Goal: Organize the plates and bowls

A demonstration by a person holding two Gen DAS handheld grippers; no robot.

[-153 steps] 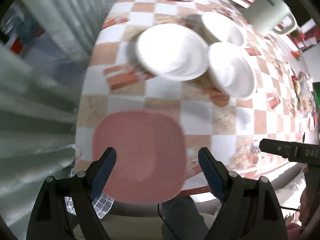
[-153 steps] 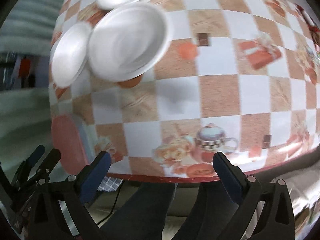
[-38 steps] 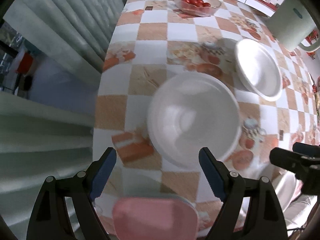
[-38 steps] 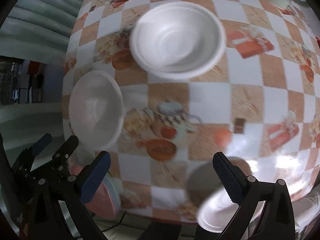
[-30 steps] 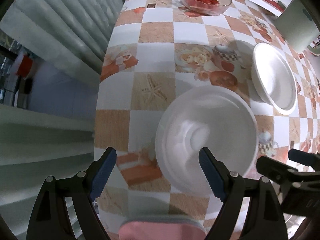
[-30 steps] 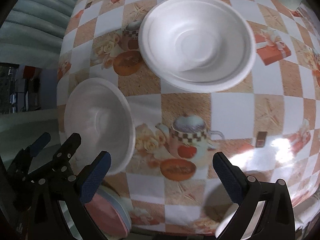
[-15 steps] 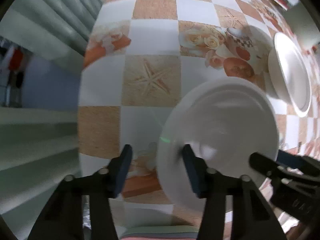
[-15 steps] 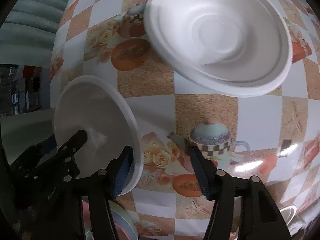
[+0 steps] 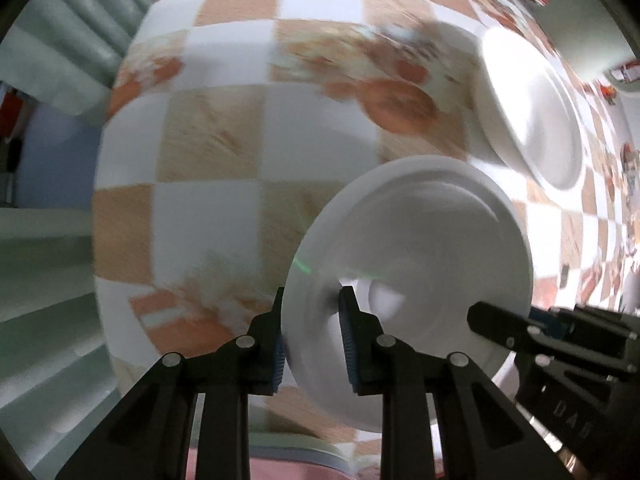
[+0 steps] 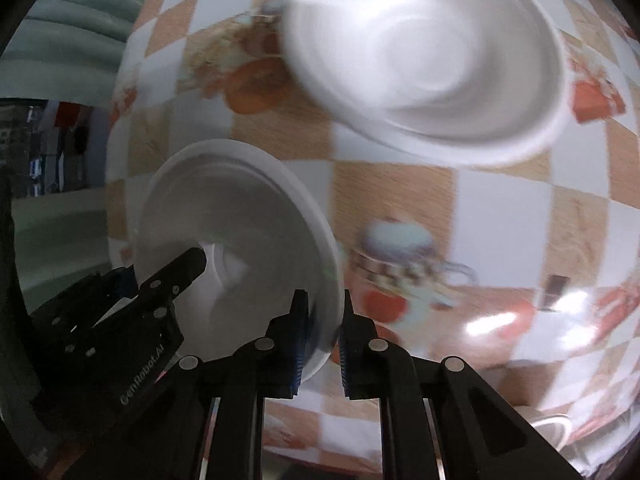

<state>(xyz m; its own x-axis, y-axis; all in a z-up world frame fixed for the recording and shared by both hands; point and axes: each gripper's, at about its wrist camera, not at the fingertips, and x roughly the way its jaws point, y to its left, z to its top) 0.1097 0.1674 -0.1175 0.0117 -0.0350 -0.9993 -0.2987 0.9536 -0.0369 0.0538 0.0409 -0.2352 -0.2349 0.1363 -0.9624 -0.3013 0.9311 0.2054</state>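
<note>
Left gripper (image 9: 311, 330) has just closed, pinching the near white bowl's (image 9: 420, 248) left rim; thin foam, light, crushable. Right gripper (image 10: 323, 334) has just closed on that bowl's right rim; another white bowl (image 10: 432, 52) sits far on the checked tablecloth (image 10: 392, 200).

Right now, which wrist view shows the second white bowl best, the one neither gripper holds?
The right wrist view: the free bowl fills its upper part, inside fully visible, though blurred. In the left wrist view the same bowl sits squeezed at the right edge, seen obliquely, behind the gripped bowl.
</note>
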